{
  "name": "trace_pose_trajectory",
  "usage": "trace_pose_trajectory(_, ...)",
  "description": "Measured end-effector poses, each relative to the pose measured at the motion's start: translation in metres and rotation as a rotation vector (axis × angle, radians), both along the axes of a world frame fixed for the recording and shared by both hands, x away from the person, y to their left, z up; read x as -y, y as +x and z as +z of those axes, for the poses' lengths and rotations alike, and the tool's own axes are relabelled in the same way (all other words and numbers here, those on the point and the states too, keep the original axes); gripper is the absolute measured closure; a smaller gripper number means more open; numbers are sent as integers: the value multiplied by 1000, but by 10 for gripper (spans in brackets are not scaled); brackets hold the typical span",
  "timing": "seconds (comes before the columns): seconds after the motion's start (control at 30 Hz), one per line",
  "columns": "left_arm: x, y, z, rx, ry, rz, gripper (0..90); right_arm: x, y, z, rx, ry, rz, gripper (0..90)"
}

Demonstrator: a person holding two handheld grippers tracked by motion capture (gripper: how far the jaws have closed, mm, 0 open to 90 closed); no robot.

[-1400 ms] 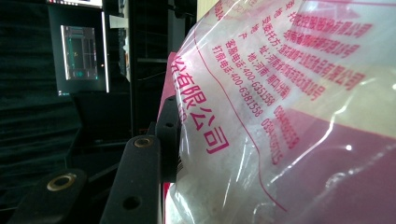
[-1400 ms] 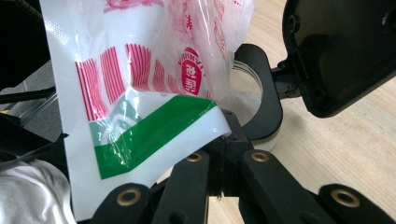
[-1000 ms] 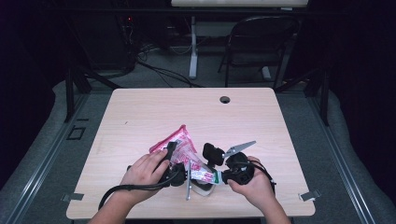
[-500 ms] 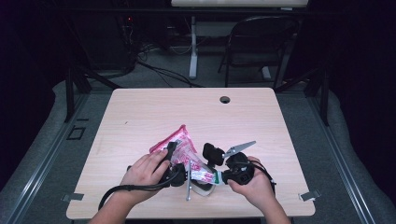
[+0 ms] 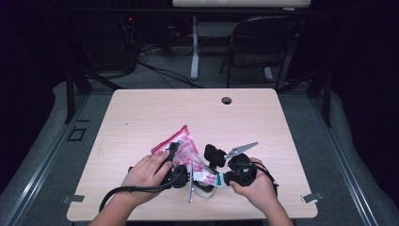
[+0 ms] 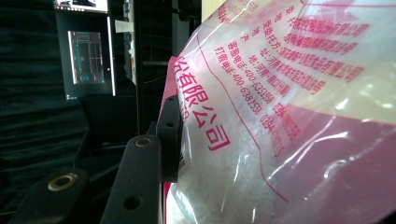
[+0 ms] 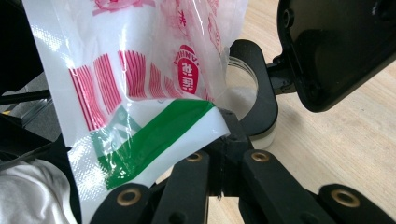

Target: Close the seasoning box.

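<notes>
Left gripper (image 5: pixel 175 162) and right gripper (image 5: pixel 221 179) fingers both pinch the pink bag (image 5: pixel 181 143), near the table's (image 5: pixel 141 113) front edge.

Dark room, grey carpet (image 5: pixel 47 141), folding chair (image 5: pixel 256 44) (black) behind wooden table (image 5: pixel 155 108).
</notes>
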State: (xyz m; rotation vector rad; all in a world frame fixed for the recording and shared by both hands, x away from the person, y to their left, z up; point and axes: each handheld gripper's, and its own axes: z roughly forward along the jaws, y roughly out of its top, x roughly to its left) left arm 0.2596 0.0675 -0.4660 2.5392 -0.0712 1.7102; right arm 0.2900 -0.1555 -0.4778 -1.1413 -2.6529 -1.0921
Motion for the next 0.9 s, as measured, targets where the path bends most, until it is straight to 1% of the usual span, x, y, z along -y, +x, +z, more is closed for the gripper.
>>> trace_pose_trajectory(0.07,0,0,0,0,-6,-2,644,0,0,0,0,0,-1,900)
trace_pose_trajectory(0.77,0,0,1,2,0,-2,645,0,0,0,-1,0,1,900)
trace_pose_trajectory(0.9,1,-1,1,11,3,-7,645,0,0,-1,0,1,-2,900)
